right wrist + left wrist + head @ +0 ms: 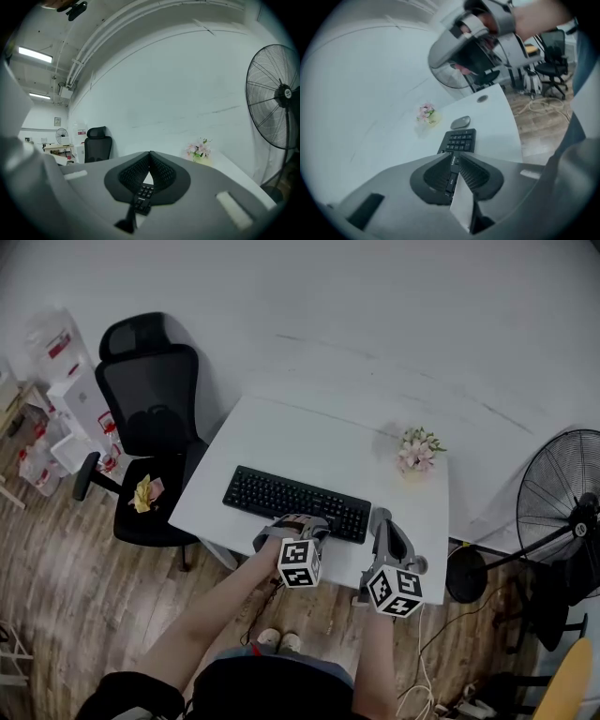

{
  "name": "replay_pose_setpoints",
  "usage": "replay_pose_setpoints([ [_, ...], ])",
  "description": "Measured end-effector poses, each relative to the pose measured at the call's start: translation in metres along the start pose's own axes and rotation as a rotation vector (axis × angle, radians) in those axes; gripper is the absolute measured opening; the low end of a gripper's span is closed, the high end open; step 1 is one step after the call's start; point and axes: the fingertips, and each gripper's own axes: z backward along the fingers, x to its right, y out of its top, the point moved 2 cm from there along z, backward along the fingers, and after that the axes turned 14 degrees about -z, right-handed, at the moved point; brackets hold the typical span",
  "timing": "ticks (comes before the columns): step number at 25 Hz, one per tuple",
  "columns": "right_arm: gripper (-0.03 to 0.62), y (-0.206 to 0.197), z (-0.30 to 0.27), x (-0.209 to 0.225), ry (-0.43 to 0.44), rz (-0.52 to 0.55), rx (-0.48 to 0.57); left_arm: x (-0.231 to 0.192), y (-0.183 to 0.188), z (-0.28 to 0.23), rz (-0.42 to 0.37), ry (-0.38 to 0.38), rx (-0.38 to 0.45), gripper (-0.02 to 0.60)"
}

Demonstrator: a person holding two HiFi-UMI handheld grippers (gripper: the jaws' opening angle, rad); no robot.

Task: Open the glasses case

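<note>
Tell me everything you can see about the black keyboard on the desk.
The keyboard is black, plastic-looking, with a number pad at its right end. It lies flat near the front edge of the white desk. A grey mouse sits just past the number pad. The left gripper hangs over its front edge; contact unclear.

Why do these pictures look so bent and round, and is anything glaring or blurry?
Head view: wide lens bows the wall, corners darken, soft even light on the table. Left gripper view: black circular border, flowers look blurry. Right gripper view: ceiling light strip glares, the fan bulges near the edge.
</note>
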Motion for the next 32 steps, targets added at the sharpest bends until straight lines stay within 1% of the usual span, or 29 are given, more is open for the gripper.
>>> replay_pose_setpoints([
  [4,0.008,-0.001,0.001,-0.004,0.005,-0.004,0.000,-0.033,-0.007,0.027,0.349,0.137,0.097,0.044],
  [6,0.008,-0.001,0.001,-0.006,0.008,-0.005,0.001,-0.048,-0.017,0.041,0.495,0.207,0.131,0.027],
  [8,0.008,-0.001,0.000,-0.008,0.010,-0.007,0.003,-0.062,-0.029,0.056,0.594,0.284,0.143,0.009],
  [10,0.008,-0.002,0.000,-0.010,0.012,-0.009,0.004,-0.075,-0.041,0.071,0.691,0.355,0.158,0.008],
  [12,0.008,-0.002,0.000,-0.012,0.016,-0.011,0.008,-0.086,-0.052,0.088,0.788,0.408,0.185,0.008],
  [14,0.008,-0.002,0.000,-0.014,0.020,-0.012,0.014,-0.095,-0.061,0.101,0.860,0.448,0.214,0.008],
  [15,0.008,-0.001,-0.001,-0.015,0.023,-0.011,0.018,-0.099,-0.065,0.108,0.882,0.470,0.231,0.008],
  [17,0.008,0.000,-0.002,-0.018,0.030,-0.008,0.026,-0.110,-0.069,0.122,0.891,0.525,0.267,0.008],
  [19,0.008,0.001,-0.002,-0.021,0.037,-0.003,0.032,-0.118,-0.069,0.136,0.873,0.573,0.290,0.008],
  [21,0.008,0.002,-0.001,-0.024,0.044,0.000,0.039,-0.122,-0.067,0.146,0.847,0.601,0.304,0.008],
  [23,0.008,0.002,0.001,-0.026,0.049,0.003,0.045,-0.121,-0.066,0.154,0.838,0.614,0.319,0.008],
  [27,0.008,0.003,0.003,-0.029,0.055,0.011,0.056,-0.112,-0.072,0.165,0.882,0.632,0.340,0.008],
  [32,0.008,0.003,0.003,-0.034,0.058,0.022,0.058,-0.105,-0.078,0.170,0.888,0.646,0.327,0.008],
])
